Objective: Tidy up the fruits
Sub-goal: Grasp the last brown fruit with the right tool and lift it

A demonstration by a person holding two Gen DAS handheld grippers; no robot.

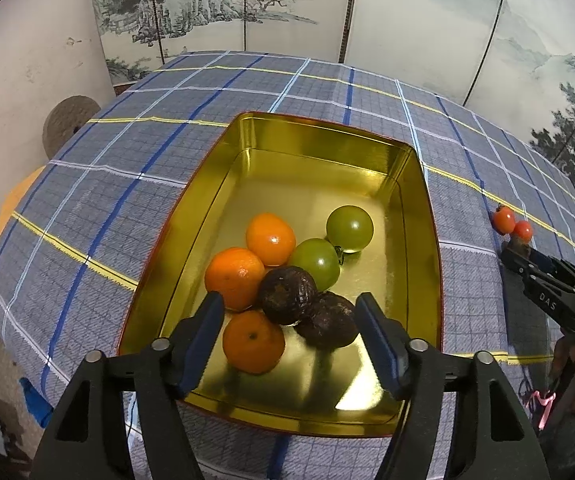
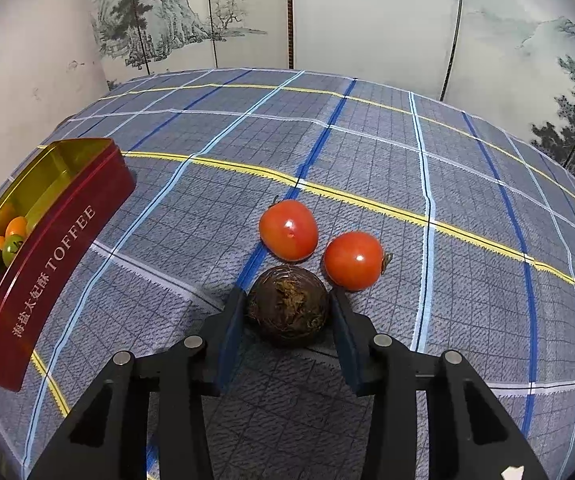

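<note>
Altogether three oranges (image 1: pixel 252 276), two red tomatoes (image 2: pixel 288 230).

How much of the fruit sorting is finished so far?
Seven fruits already lie in the gold tin. The right gripper sits around a dark brown fruit on the tablecloth. Two red tomatoes are left; the left gripper is open over the tin.

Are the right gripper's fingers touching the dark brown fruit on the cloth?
Touching: right wrist view shows both fingers pressed against the dark brown fruit, no gap visible.
</note>
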